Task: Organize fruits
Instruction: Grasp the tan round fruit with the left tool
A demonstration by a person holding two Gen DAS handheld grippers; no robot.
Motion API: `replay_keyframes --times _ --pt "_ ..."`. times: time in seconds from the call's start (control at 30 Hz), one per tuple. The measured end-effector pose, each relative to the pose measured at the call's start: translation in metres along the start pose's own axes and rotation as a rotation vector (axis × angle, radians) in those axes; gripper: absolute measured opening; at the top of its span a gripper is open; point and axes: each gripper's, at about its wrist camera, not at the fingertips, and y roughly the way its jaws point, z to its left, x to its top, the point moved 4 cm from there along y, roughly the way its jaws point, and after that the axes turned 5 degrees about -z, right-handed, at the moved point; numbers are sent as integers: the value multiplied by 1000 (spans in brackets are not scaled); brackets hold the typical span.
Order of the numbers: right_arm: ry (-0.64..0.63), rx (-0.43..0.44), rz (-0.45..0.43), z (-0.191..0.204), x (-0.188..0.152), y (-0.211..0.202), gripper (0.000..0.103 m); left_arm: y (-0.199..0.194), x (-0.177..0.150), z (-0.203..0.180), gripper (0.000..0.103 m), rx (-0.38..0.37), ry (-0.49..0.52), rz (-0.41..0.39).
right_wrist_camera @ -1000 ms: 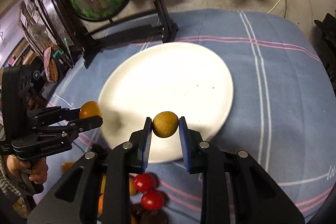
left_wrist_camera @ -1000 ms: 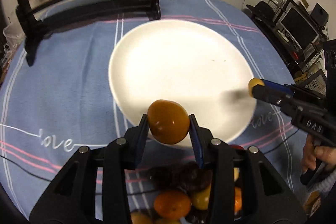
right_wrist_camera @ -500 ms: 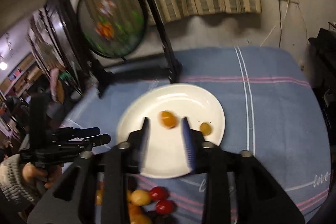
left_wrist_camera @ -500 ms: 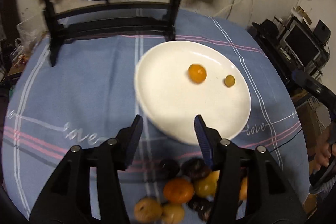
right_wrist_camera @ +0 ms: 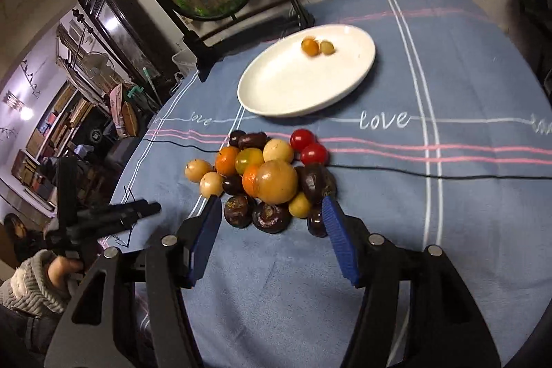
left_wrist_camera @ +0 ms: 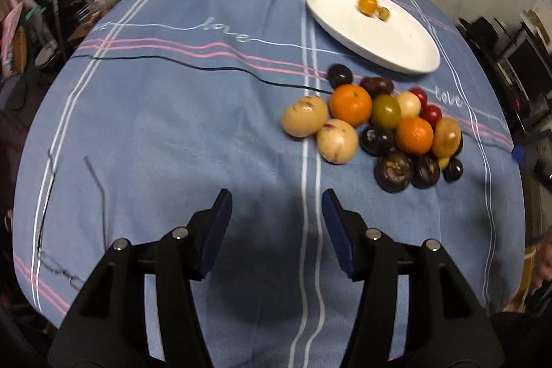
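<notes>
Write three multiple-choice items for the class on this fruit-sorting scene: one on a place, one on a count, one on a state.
1. Where does the fruit pile lie?
A. On the plate
B. On the blue cloth, nearer the cameras than the plate
C. On the floor

2. How many fruits are on the white plate?
A. None
B. Two
C. Five

3. What state are the right tongs in?
A. Open and empty
B. Shut on an orange
C. Shut on a tomato

Answers:
1 B: the pile sits on the cloth, on the near side of the plate's rim.
2 B: an orange fruit and a smaller yellowish fruit lie side by side there.
3 A: the blue pads stand apart with nothing pressed between them.
</notes>
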Motion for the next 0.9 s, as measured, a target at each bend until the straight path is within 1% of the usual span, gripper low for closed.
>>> replay_keyframes --times 0.07,0.13,0.2,0.33,0.43,0.5,0.57,0.7,0.8,0.9 --pt "-13 -25 -3 11 -3 -2 61 4 10 -4 56 -19 50 -24" --pt "-50 -69 -9 25 -5 -6 61 8 20 -3 56 -43 68 -40" --pt "-67 -102 -21 28 -5 -10 61 18 31 -3 56 -65 77 -48" --pt "-77 -199 -29 27 -8 -16 61 42 47 -2 56 -95 92 -37" --pt "-43 -257 -48 20 -9 -25 62 54 50 1 56 -116 84 -28" --pt "-35 -276 -45 17 -9 -25 62 59 54 5 58 -127 70 -34" --pt "-49 -283 -31 20 -10 -23 62 60 54 15 58 -117 50 -44" --pt "-127 -278 -2 37 -9 -14 62 56 59 38 58 -90 1 -65" --pt "-168 -265 13 45 -9 -9 62 49 57 43 58 -83 10 -82" --pt "-188 -259 30 48 -9 -6 62 48 55 37 58 -96 18 -85"
